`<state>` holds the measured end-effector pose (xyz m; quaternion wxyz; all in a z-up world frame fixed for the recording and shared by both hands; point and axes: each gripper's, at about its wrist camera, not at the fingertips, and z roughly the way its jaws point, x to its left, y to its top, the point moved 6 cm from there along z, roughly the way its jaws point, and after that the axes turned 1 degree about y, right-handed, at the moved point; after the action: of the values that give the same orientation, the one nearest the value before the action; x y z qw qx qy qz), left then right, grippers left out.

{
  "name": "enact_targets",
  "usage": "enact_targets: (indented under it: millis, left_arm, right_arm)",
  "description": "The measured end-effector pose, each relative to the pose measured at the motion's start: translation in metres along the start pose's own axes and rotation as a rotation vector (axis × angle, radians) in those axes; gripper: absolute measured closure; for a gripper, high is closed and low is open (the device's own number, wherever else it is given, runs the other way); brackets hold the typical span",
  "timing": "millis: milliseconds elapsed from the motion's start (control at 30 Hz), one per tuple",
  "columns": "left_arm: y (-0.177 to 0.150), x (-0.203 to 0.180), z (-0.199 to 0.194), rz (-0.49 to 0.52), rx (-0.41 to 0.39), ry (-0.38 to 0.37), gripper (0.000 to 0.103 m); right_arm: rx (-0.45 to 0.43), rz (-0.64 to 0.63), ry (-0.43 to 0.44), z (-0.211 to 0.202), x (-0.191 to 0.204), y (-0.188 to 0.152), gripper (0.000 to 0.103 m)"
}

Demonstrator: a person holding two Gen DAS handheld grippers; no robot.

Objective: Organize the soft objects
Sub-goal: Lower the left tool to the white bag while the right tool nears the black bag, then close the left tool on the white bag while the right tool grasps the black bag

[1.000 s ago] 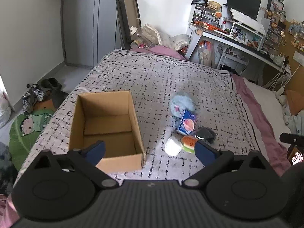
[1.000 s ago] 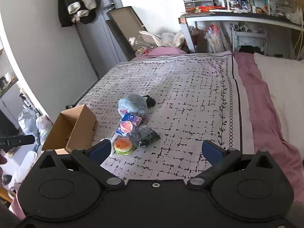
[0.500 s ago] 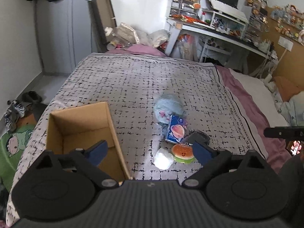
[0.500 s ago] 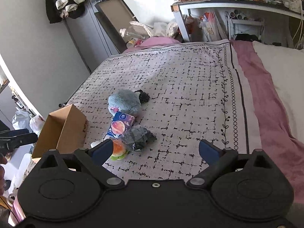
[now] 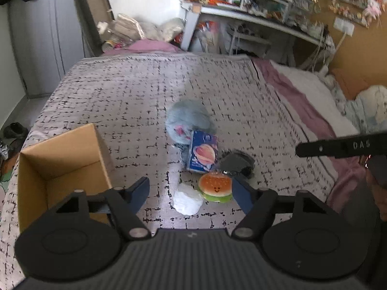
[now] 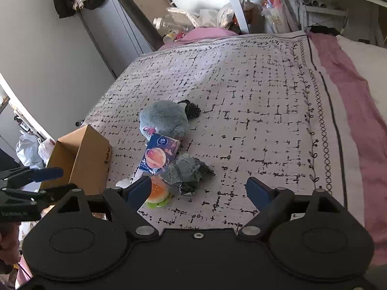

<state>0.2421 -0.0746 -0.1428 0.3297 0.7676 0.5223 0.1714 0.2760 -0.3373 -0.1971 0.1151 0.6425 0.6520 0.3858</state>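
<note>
Your soft things sit in one heap mid-bed, none boxed yet: burger plush [image 5: 215,188] at the near end, white pouf [image 5: 187,201] touching it at its 9 o'clock, dark crumpled bag [image 5: 238,164] at its 1 o'clock, printed tissue pack [image 5: 203,153] at 12 leaning on the grey plush [image 5: 187,120] beyond. A small black tangle [image 6: 191,108] lies just past the grey plush in the right wrist view; can't tell what it is. Cardboard box [image 5: 60,166] stands open-topped at 9 o'clock of the heap, near the bed edge; what shows of its inside looks empty, so by my read the task is at the start w/ every item left to move. Your left tongs [image 5: 189,191] are apart but closing, nothing clamped; pouf & burger show in the gap between the tips, not touched as far as I can see. Your right tongs [image 6: 200,189] are also apart & closing, holding nothing; the dark bag is just ahead of the gap, and the left tip overlaps the burger in view. All of it rests on the patterned bedspread [image 6: 254,91]; cluttered desk [image 5: 254,17] is well apart at 12.
</note>
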Motion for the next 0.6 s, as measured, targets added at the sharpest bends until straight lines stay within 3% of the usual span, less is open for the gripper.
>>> enact_targets:
  millis: [233, 433, 600]
  left_arm:
    - [-0.003, -0.006, 0.031, 0.032, 0.080, -0.008, 0.032]
    - [-0.006, -0.006, 0.056, 0.044, 0.136, 0.011, 0.043]
    - [-0.012, -0.008, 0.074, 0.068, 0.184, 0.020, 0.044]
  right_arm:
    - [0.028, 0.011, 0.007, 0.020, 0.002, 0.005, 0.024]
    - [0.049, 0.024, 0.015, 0.036, 0.002, 0.008, 0.027]
    - [0.073, 0.043, 0.019, 0.050, -0.002, 0.007, 0.028]
